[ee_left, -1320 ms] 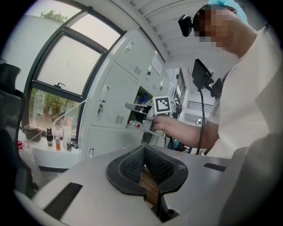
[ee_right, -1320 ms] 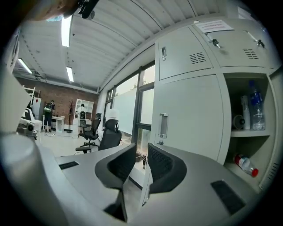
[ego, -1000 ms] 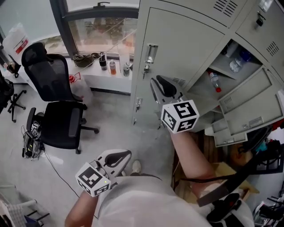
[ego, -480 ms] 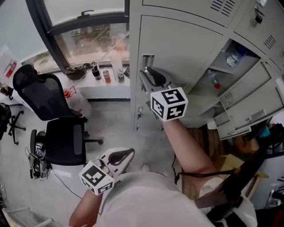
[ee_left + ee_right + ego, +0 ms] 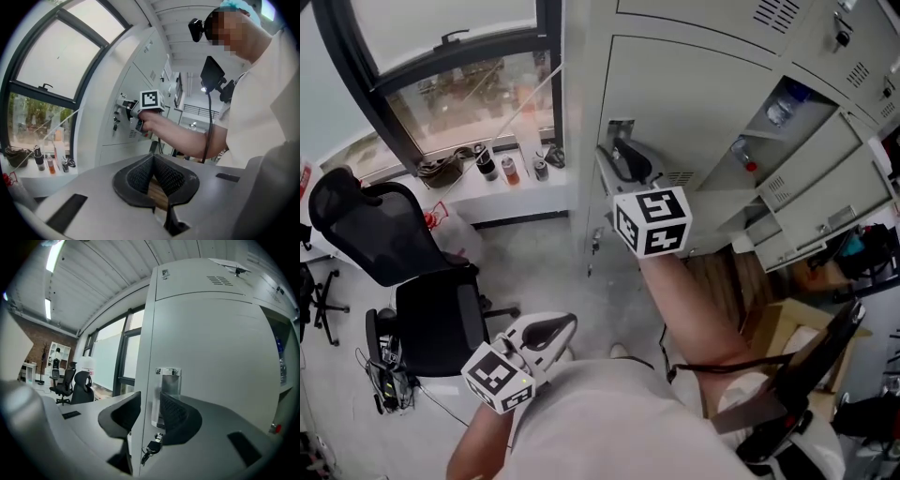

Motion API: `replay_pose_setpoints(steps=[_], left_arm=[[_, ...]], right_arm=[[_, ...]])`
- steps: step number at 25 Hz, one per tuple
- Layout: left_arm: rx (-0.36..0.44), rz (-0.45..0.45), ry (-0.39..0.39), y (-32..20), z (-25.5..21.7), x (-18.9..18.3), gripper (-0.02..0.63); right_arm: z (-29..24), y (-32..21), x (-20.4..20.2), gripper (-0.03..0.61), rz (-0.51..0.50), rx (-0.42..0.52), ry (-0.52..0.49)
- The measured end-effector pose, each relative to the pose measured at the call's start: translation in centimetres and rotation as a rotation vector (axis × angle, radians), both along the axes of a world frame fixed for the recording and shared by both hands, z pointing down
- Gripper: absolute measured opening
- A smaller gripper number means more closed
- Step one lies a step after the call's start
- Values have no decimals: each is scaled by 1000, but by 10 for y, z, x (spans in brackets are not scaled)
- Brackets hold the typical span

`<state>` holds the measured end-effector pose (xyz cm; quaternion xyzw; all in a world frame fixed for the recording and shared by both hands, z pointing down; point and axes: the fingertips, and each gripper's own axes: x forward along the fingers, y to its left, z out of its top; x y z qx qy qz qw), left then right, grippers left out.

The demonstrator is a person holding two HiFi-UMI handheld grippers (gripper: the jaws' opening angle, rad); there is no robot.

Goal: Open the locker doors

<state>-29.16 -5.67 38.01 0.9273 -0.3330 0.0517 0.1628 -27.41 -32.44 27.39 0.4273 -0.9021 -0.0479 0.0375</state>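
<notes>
A tall grey locker door (image 5: 703, 103) stands closed, with a metal handle (image 5: 619, 127) near its left edge and keys (image 5: 151, 448) hanging below it. My right gripper (image 5: 623, 159) is raised to that handle. In the right gripper view it (image 5: 150, 414) is open, one jaw on each side of the door's left edge, and the handle (image 5: 168, 392) lies just beyond the tips. My left gripper (image 5: 546, 330) hangs low by my body, away from the lockers. In the left gripper view it (image 5: 152, 176) is shut on nothing.
Two lower locker doors (image 5: 825, 202) to the right hang open, and a red-capped bottle (image 5: 748, 159) stands on a shelf inside. A black office chair (image 5: 422, 309) is at the left, below a windowsill (image 5: 502, 192) holding small bottles. A cardboard box (image 5: 787, 328) sits on the floor at the right.
My right gripper has risen and moved left up to the closed door's handle. The left gripper has stayed low.
</notes>
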Motion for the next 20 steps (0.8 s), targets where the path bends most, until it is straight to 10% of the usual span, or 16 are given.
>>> replay_pose_setpoints(steps=[20], left_arm=[[-3,107,17,6,8,-57,11]], right_arm=[[9,-6,-7,104,84,-46,-31]])
